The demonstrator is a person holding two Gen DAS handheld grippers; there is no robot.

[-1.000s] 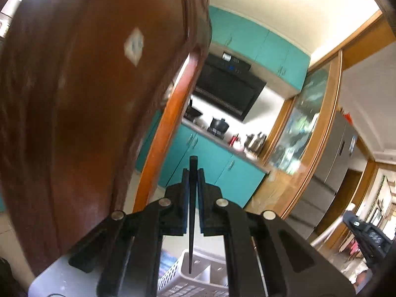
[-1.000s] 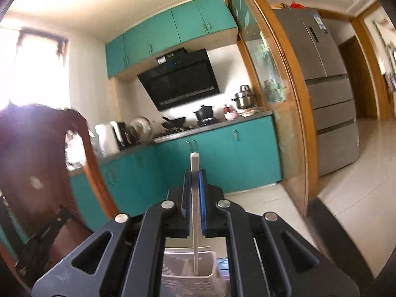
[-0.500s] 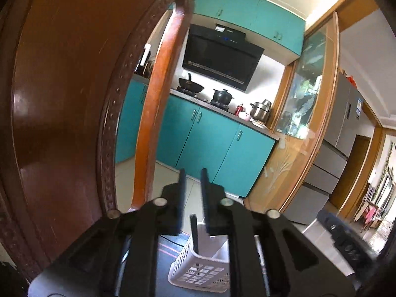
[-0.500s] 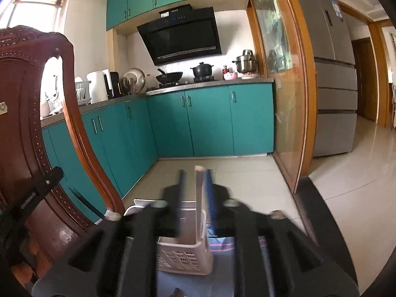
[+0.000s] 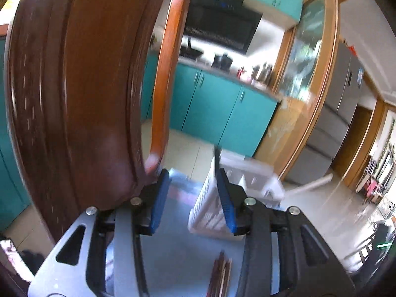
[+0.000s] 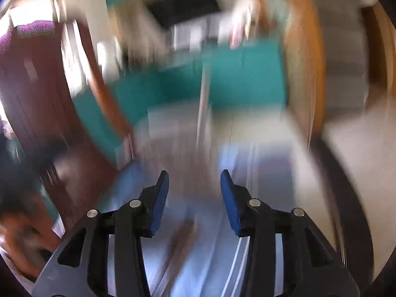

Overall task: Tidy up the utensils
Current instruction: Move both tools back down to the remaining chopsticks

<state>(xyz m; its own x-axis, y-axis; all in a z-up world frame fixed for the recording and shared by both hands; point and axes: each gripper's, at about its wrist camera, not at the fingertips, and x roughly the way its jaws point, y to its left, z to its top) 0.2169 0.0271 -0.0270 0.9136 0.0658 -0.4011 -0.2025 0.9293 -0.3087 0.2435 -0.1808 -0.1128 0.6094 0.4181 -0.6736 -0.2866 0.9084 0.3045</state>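
Several sticks: a bundle of brown chopsticks (image 5: 220, 276) lies flat on the blue-grey table (image 5: 178, 252), low in the left wrist view, just below and slightly right of the gap between the fingers.
Long axis: the bundle runs roughly along the line the left gripper points, ends toward the camera and toward the basket.
Basket: a white slotted plastic basket (image 5: 210, 212) stands farther along the table, beyond the bundle; a dark stick (image 5: 217, 158) stands upright at its near corner.
Nearer hand: in my judgement the left, since the bundle sits right under its fingers; in the right wrist view a brownish streak (image 6: 182, 235) between the fingers may be the same bundle, but blur hides it.
Left gripper (image 5: 191, 198): blue pads parted about halfway, having just been opening; nothing between them.
Right gripper (image 6: 194, 195): pads parted about the same, nothing visible between them.
Pose: both tilt downward toward the table, the right more steeply by the look of its view.
Beside: a brown wooden chair back (image 5: 74, 86) fills the left.
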